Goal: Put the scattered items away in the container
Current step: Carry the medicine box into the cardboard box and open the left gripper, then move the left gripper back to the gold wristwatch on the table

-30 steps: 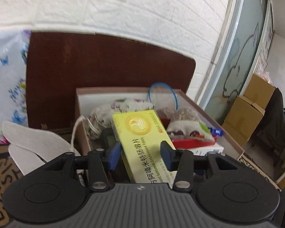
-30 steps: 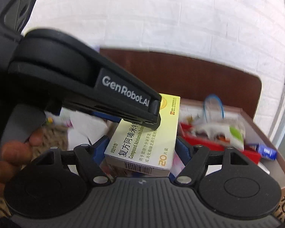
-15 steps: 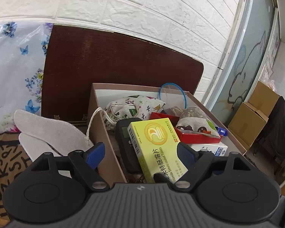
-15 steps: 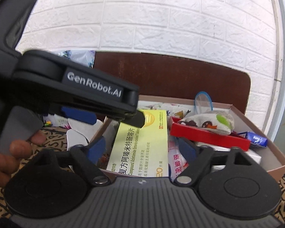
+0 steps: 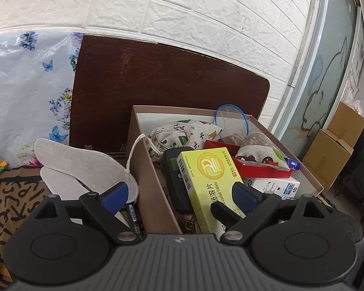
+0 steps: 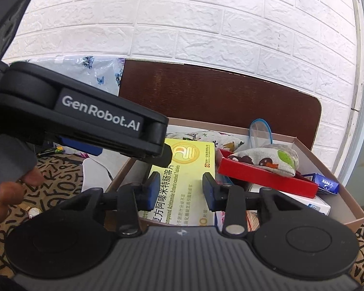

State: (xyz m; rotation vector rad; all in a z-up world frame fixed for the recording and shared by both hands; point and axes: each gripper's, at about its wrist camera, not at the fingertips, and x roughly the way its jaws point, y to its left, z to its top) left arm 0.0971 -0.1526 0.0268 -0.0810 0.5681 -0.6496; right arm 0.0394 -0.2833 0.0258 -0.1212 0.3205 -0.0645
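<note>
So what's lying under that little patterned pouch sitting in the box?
The patterned pouch rests in a shallow red tray inside the cardboard box. A white carton lies below the tray; what else the tray holds stays hidden under the pouch.

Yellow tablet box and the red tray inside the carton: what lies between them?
Nothing. In the right wrist view the yellow tablet box and the red tray sit side by side, a narrow bare gap between.
</note>
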